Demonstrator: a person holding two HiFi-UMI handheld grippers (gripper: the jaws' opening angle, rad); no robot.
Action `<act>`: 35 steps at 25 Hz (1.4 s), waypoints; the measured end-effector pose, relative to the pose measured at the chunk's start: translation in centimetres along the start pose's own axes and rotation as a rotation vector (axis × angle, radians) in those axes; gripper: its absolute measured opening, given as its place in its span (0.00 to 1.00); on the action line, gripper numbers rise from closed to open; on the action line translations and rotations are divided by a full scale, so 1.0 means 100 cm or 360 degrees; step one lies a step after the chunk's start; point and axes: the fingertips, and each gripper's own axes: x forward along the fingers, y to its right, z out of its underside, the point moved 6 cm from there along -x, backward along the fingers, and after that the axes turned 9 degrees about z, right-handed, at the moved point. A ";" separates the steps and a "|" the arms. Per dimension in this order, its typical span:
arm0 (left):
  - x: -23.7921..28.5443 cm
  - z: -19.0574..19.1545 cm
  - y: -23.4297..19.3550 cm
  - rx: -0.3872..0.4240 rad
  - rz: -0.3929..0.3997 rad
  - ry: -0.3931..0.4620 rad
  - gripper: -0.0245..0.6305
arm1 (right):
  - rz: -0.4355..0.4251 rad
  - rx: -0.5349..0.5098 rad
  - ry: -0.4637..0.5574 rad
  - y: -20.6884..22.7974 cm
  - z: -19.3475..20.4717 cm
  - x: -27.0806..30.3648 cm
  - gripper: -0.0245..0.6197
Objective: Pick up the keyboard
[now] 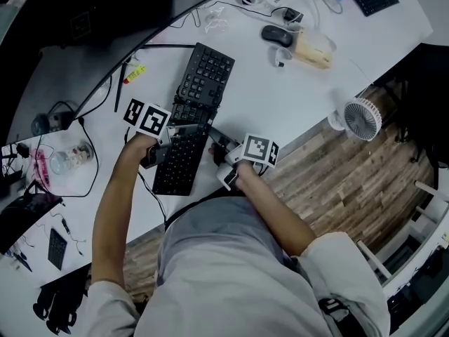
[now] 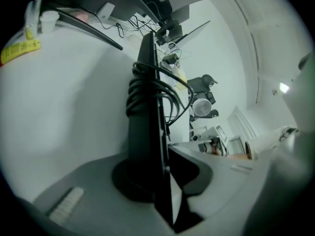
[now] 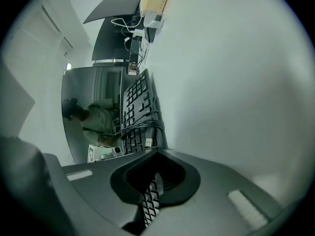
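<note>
- We cannot tell from the head view whether the black keyboard (image 1: 200, 90) rests on the white table (image 1: 280, 97) or hangs just above it. Its near end is partly covered by both grippers and their marker cubes.
- The left gripper (image 1: 163, 149) is clamped on the keyboard's left edge. In its own view the board (image 2: 147, 146) runs edge-on between the closed-in jaws (image 2: 165, 181).
- The right gripper (image 1: 223, 161) bites the opposite edge, with rows of keys (image 3: 150, 200) pinched between its jaws.
- A dark cable (image 2: 147, 90) is coiled round the keyboard's middle, and its plug (image 3: 147, 142) dangles over the keys.
- A clear jar (image 1: 69, 159) stands well left of the keyboard, its contents too blurred to name.
- A clear plastic tub (image 1: 313, 50) beyond the keyboard's far right corner holds something tan.
- A mouse (image 1: 277, 35) lies beside that tub, and a yellow pen (image 1: 135, 74) lies near the keyboard's far left corner.
- A small white fan (image 1: 361, 120) sits right of the keyboard at the table's edge.
- A curved dark monitor (image 1: 70, 55) stands beyond the keyboard on its left, cut off by the frame.
</note>
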 end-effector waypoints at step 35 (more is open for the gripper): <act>-0.052 0.029 0.070 0.0131 -0.0089 0.0402 0.04 | -0.0105 -0.0241 -0.0141 -0.028 0.003 -0.048 0.03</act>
